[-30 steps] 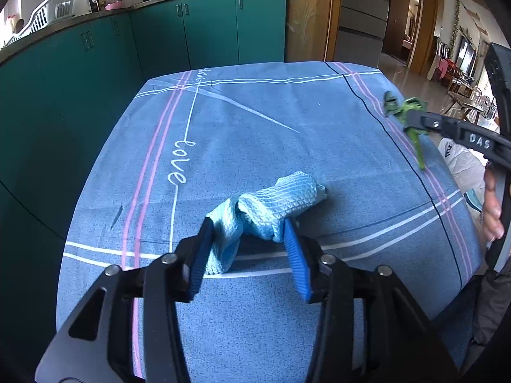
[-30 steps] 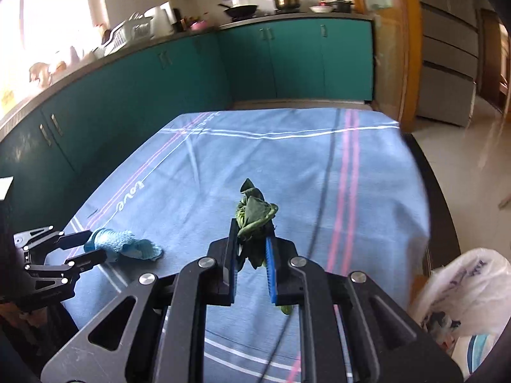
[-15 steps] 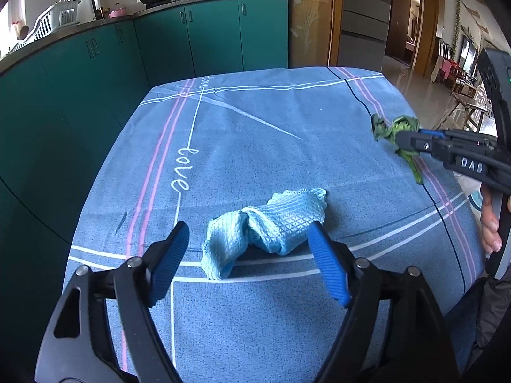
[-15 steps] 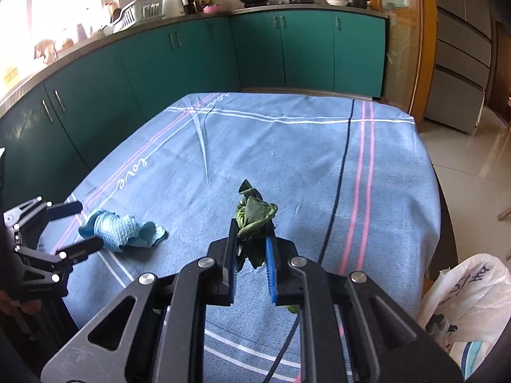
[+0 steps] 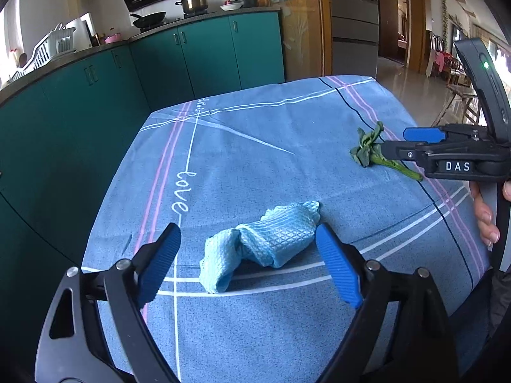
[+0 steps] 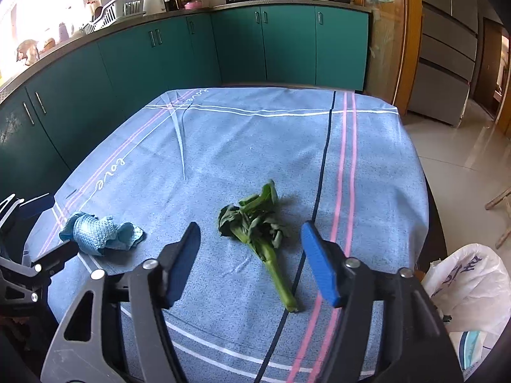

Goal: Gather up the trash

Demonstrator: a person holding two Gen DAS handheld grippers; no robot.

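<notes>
A crumpled light blue cloth [image 5: 265, 242] lies on the blue tablecloth [image 5: 255, 159] just ahead of my open left gripper [image 5: 247, 268], between its jaws but not touched. It also shows in the right wrist view [image 6: 99, 233]. A wilted green leafy vegetable [image 6: 258, 226] with a long stem lies on the tablecloth [image 6: 255, 146] between the jaws of my open right gripper [image 6: 252, 255]. In the left wrist view the vegetable [image 5: 373, 154] lies at the right gripper's tips [image 5: 402, 143].
A white plastic bag [image 6: 469, 284] hangs off the table's right edge. Teal kitchen cabinets [image 6: 223, 44] stand behind and left of the table. A tiled floor [image 6: 460, 146] lies to the right. The left gripper [image 6: 28, 261] shows at the right wrist view's left edge.
My left gripper let go of the blue cloth, opened wide and drew back. My right gripper opened and released the vegetable, which now lies on the tablecloth.
</notes>
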